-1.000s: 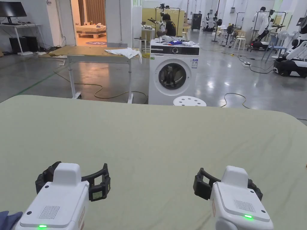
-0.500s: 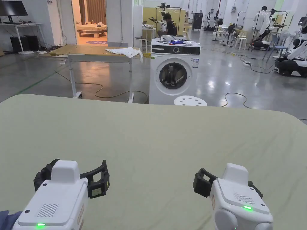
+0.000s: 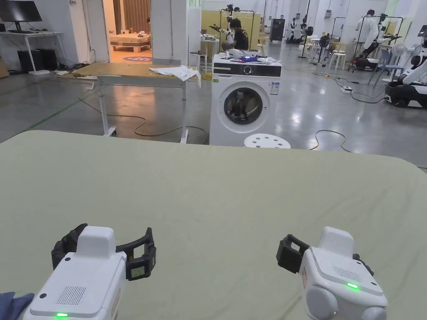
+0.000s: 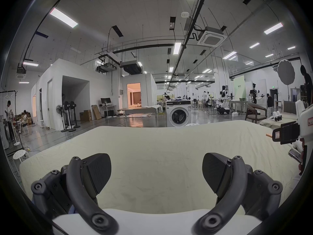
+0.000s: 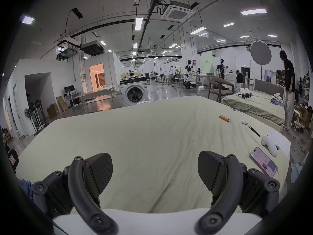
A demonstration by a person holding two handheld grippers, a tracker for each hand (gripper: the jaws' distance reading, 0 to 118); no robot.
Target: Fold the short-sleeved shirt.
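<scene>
A pale green sheet point(image 3: 217, 196) covers the wide surface in front of me. My left gripper point(image 3: 103, 250) hovers over its near left part, jaws wide apart and nothing between them point(image 4: 156, 172). My right gripper point(image 3: 325, 258) hovers over the near right part, also open and empty point(image 5: 155, 170). A bit of blue cloth point(image 3: 10, 304) peeks in at the bottom left corner, beside the left gripper; the same blue cloth point(image 5: 25, 187) lies at the left edge of the right gripper view. What garment it is cannot be told.
On the sheet's right side lie a phone point(image 5: 263, 161), a white controller point(image 5: 270, 144), a paper sheet point(image 5: 279, 142), a black pen-like tool point(image 5: 254, 131) and an orange cylinder point(image 5: 224, 118). Beyond the far edge stand a washing machine point(image 3: 244, 104) and a white stool point(image 3: 267, 141).
The head camera has shifted a little. Both grippers stay open over the near edge; the right one sits slightly farther right and lower in the picture.
</scene>
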